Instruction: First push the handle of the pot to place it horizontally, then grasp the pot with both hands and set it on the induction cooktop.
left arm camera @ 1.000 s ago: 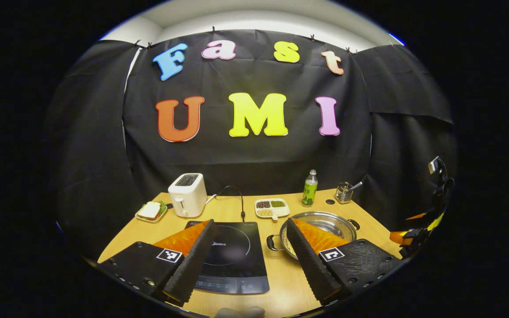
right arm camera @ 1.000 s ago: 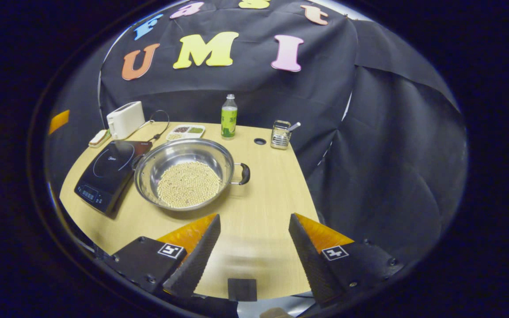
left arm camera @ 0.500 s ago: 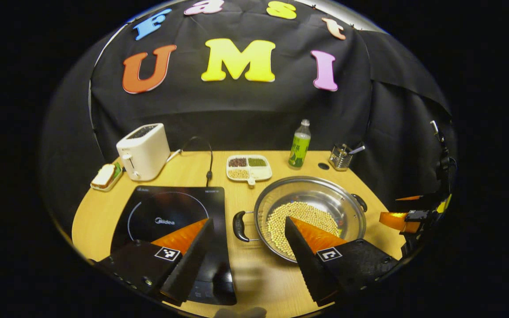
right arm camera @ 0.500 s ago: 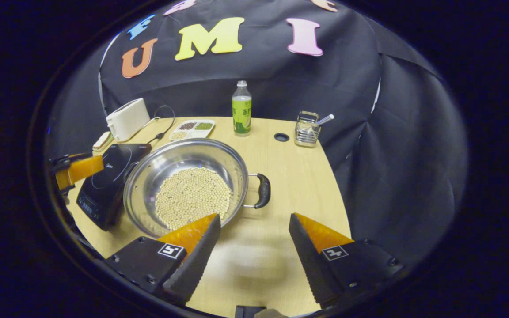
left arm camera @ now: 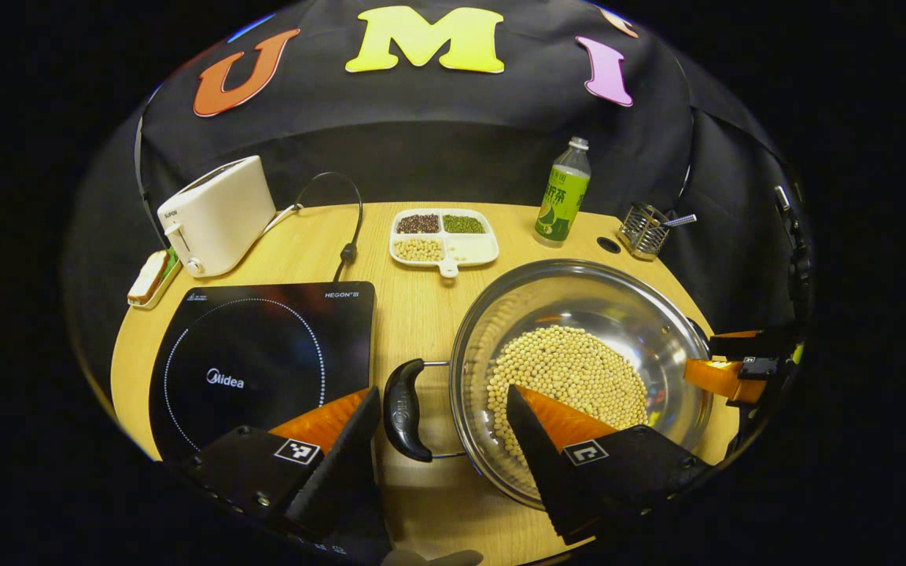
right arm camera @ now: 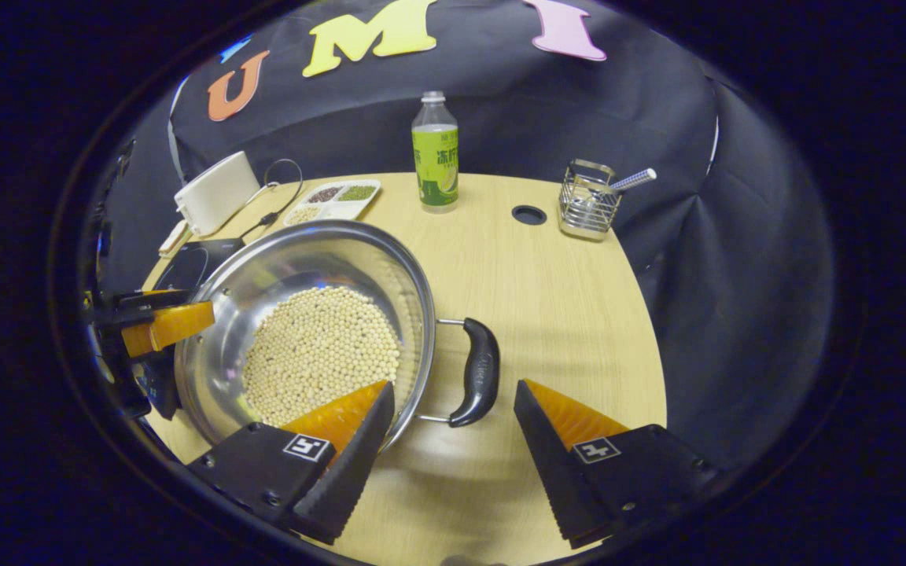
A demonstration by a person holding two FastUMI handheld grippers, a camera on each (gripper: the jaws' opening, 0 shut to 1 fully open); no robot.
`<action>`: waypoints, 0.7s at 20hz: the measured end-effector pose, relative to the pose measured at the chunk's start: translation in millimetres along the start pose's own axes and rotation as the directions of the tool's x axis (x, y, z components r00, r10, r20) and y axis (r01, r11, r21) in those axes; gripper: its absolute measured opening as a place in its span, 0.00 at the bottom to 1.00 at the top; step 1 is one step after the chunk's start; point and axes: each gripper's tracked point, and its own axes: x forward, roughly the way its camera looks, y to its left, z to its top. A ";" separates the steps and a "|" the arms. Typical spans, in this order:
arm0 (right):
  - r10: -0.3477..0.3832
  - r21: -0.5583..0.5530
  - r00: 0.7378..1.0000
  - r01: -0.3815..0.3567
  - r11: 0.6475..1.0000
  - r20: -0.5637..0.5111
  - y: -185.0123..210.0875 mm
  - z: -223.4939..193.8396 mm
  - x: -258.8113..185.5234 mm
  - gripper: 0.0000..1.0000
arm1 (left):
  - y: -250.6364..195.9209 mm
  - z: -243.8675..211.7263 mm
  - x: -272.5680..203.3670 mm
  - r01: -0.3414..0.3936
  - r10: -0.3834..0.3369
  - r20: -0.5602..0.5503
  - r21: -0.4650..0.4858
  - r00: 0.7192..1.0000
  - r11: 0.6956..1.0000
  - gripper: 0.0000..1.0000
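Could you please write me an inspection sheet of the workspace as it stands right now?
Surface: wooden table, in good order.
Job's things: steel pot holding pale beans, standing on the table right of the induction cooktop, not yet on it; black side handles.
Clutter: toaster, sandwich dish, divided tray, green bottle, wire holder.
Grippers: left gripper open, jaws either side of the left handle; right gripper open around the right handle; neither touching.
Cables: black cord behind the cooktop.
Surroundings: black cloth wall.
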 end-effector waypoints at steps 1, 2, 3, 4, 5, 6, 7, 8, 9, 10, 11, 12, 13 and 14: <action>0.003 0.000 1.000 -0.003 1.000 -0.015 -0.4 1.2 4.0 0.98 | 0.7 -0.5 5.0 -0.004 0.004 -0.015 0.003 1.000 1.000 0.96; 0.010 -0.001 1.000 -0.010 1.000 -0.028 0.1 1.6 8.1 0.98 | 1.2 -1.1 9.2 -0.004 0.004 -0.028 0.012 1.000 1.000 0.96; 0.016 -0.002 0.999 -0.016 1.000 -0.043 2.0 1.9 12.2 0.99 | 2.6 -0.3 12.3 -0.013 0.014 -0.033 0.016 0.999 1.000 0.96; 0.016 -0.004 0.998 -0.016 1.000 -0.058 3.0 2.7 15.6 0.98 | 1.4 0.6 16.3 -0.010 0.011 -0.036 0.017 0.999 1.000 0.96; 0.022 -0.002 0.997 -0.022 1.000 -0.072 5.1 2.2 18.2 0.98 | 0.6 0.4 19.1 -0.012 0.013 -0.047 0.019 0.999 1.000 0.96; 0.025 0.004 0.996 -0.025 1.000 -0.091 7.8 0.5 20.2 0.97 | 0.4 2.2 19.7 -0.019 0.020 -0.049 0.029 0.999 0.999 0.85; 0.028 0.009 0.994 -0.027 1.000 -0.101 9.1 0.8 22.6 0.94 | 1.3 2.3 22.8 -0.028 0.030 -0.052 0.037 0.998 0.999 0.96; 0.022 0.016 0.994 -0.021 1.000 -0.107 10.0 1.3 23.6 0.82 | 4.2 1.5 22.9 -0.048 0.051 -0.060 0.044 0.997 0.998 0.84; 0.006 0.014 0.994 -0.004 1.000 -0.113 7.0 0.8 25.0 0.78 | 7.5 0.4 25.2 -0.063 0.067 -0.067 0.051 0.995 0.997 0.93; 0.006 0.022 0.993 -0.004 1.000 -0.115 6.3 1.4 24.4 0.77 | 8.2 0.5 25.1 -0.075 0.079 -0.068 0.058 0.995 0.996 0.89; 0.008 0.036 0.992 -0.003 0.999 -0.127 5.7 2.1 24.8 0.77 | 11.5 -0.9 26.8 -0.086 0.091 -0.079 0.060 0.993 0.994 0.83; 0.006 0.052 0.990 0.001 0.999 -0.138 4.9 2.1 25.0 0.73 | 13.7 -2.5 27.0 -0.093 0.097 -0.089 0.054 0.991 0.994 0.81; 0.002 0.066 0.990 0.007 0.998 -0.144 4.8 3.0 25.8 0.72 | 12.5 -3.3 26.9 -0.089 0.091 -0.097 0.030 0.991 0.996 0.72; -0.003 0.073 0.989 0.013 0.997 -0.146 4.3 2.0 26.7 0.69 | 12.2 -4.9 27.1 -0.084 0.084 -0.117 0.005 0.990 0.996 0.82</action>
